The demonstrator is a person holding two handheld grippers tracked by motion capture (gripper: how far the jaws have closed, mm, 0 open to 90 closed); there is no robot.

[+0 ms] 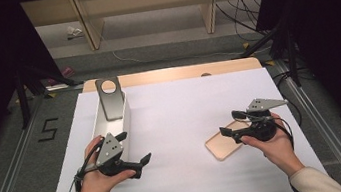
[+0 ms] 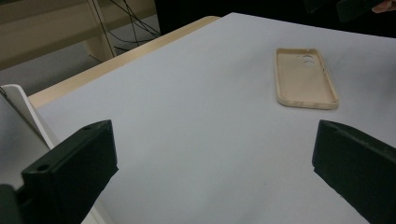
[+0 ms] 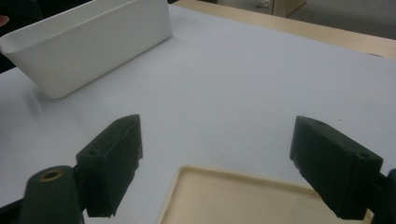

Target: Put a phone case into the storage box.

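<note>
The left gripper [image 1: 135, 149] hangs with jaws spread wide just beside the near end of the white bin [image 1: 124, 113], which lies along the left side of the white table [image 1: 180, 109]. The right gripper [image 1: 230, 124] also has its jaws spread, poised over the near edge of the beige phone case [image 1: 222, 145], lying open side up near the right. Between bin and case, the table's middle is bare.
</note>
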